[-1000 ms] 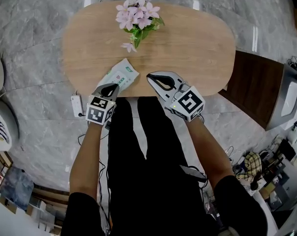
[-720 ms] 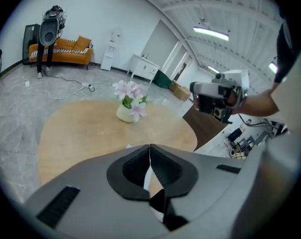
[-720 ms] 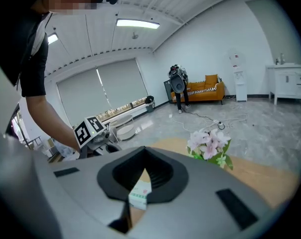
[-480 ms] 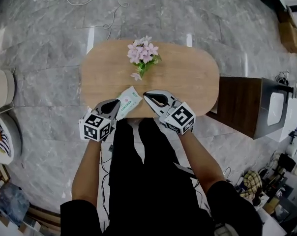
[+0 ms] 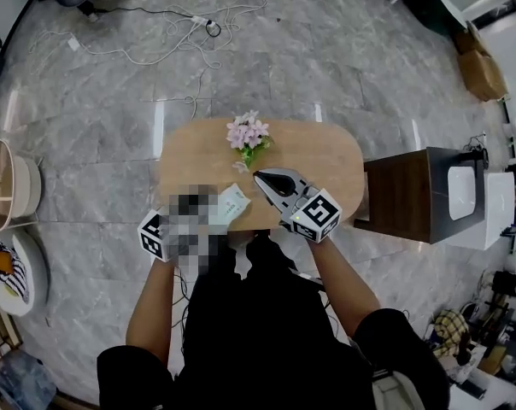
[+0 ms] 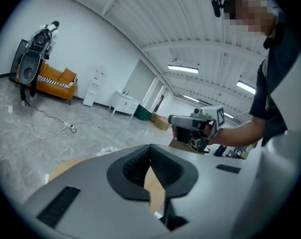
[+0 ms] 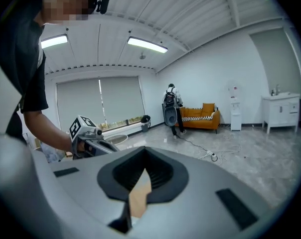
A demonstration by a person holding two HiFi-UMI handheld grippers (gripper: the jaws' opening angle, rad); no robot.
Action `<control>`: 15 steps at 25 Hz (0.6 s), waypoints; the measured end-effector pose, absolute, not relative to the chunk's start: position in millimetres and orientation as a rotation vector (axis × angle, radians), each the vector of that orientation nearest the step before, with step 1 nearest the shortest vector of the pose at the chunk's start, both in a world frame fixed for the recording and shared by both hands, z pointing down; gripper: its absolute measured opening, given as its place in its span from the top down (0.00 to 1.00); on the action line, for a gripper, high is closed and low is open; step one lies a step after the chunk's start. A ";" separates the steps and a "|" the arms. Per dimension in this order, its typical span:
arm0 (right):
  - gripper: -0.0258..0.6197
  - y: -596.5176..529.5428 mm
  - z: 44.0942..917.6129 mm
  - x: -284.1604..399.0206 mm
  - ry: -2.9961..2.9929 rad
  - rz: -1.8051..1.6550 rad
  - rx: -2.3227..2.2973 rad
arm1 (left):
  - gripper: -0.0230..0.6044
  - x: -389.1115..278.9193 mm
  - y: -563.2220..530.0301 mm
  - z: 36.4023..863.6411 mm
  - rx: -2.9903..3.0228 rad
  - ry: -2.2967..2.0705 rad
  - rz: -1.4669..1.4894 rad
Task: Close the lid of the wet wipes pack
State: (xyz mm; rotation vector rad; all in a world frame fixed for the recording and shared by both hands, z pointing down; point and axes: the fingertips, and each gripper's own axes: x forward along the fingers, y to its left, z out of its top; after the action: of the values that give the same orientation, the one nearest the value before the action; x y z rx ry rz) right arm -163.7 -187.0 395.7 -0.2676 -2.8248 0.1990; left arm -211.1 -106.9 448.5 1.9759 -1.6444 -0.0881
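Table (image 5: 326,156) farther below, wipes pack (image 5: 233,203), left gripper (image 6: 150,153), right gripper (image 5: 260,178) raised, closed

Wet wipes pack (image 5: 233,204): soft flat pouch, white with green print. Lying flat on the wooden table (image 5: 318,156), close to the near edge, left of centre. Long axis skewed diagonally, far end pointing up-right. Lower-left end not visible (lid state unreadable at this size).
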 end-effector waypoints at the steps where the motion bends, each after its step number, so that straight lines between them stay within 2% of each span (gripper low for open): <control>1: 0.95 -185.1 385.1 -162.8 -2.840 0.191 -0.262 | 0.94 -211.4 -103.6 437.3 2.000 -1.643 -0.094; 15: 0.95 -135.5 299.6 -140.0 -2.954 0.039 -0.301 | 0.94 -224.9 -44.2 338.4 2.199 -1.662 -0.227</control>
State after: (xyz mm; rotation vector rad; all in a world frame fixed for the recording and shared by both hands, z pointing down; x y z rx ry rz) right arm -140.0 -135.5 299.6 -0.3014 -2.9545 0.0388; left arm -224.9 -44.2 338.4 2.1989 -1.6618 -0.2274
